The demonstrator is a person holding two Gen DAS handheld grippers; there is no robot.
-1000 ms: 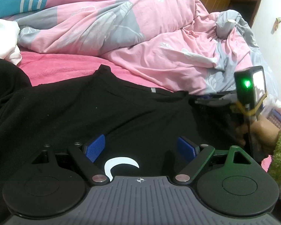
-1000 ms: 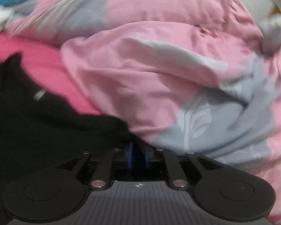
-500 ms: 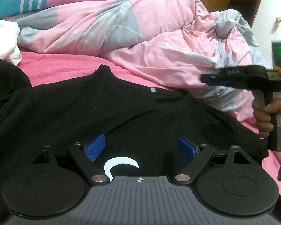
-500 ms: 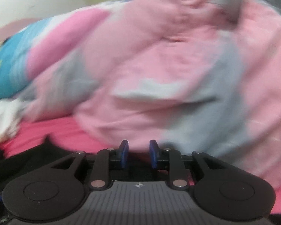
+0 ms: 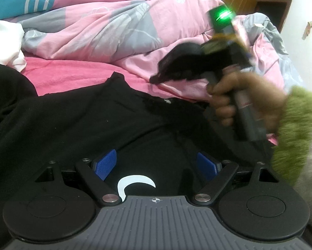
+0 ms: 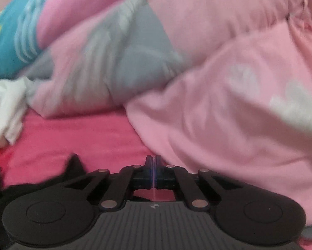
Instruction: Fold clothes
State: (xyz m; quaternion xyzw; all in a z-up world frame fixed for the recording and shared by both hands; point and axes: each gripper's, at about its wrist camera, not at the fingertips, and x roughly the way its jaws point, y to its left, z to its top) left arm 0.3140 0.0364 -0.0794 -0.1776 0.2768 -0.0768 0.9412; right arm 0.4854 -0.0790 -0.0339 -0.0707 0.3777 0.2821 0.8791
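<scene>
The left gripper (image 5: pixel 156 164) hangs low over the black T-shirt (image 5: pixel 83 125) with its blue pads (image 5: pixel 105 163) spread wide and nothing held; the cloth lies beneath and between them, and whether the pads touch it cannot be told. In the gap just in front of the gripper's body shows a white crescent print (image 5: pixel 135 182) on the shirt's chest. The shirt is plain black, spread mostly flat on the pink bedsheet (image 5: pixel 72 73) with soft wrinkles, its neckline on the far side of the left gripper with a small pale tag (image 5: pixel 167 100) at the collar. Above the collar, to the far right of the left gripper, the right gripper (image 5: pixel 156 79) is blurred in a hand (image 5: pixel 243 98) with a fuzzy green sleeve (image 5: pixel 295 133). Its own view shows its pads (image 6: pixel 149 166) pressed together; no cloth shows between them there, though the left view is too smeared to tell. Beyond the shirt lies a rumpled pink-and-grey duvet (image 5: pixel 118 25).
</scene>
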